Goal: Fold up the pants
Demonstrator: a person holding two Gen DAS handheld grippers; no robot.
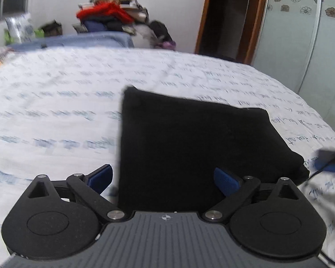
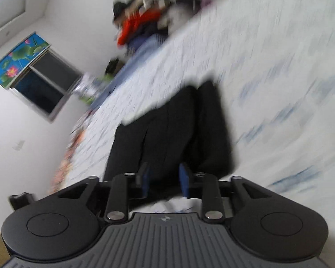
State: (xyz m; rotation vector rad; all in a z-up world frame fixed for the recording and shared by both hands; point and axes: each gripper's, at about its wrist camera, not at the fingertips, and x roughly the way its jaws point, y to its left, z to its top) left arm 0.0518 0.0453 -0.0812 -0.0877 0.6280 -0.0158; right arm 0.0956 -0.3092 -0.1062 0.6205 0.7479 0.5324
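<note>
Pants (image 1: 201,147) | black, folded into a rectangle, seemingly flat | left claw (image 1: 163,179) released | right claw (image 2: 164,178) released

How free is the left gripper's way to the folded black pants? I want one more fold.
Probably yes: the left gripper is open, the black pants lie flat on the bed sheet right ahead, and nothing lies between them.
</note>
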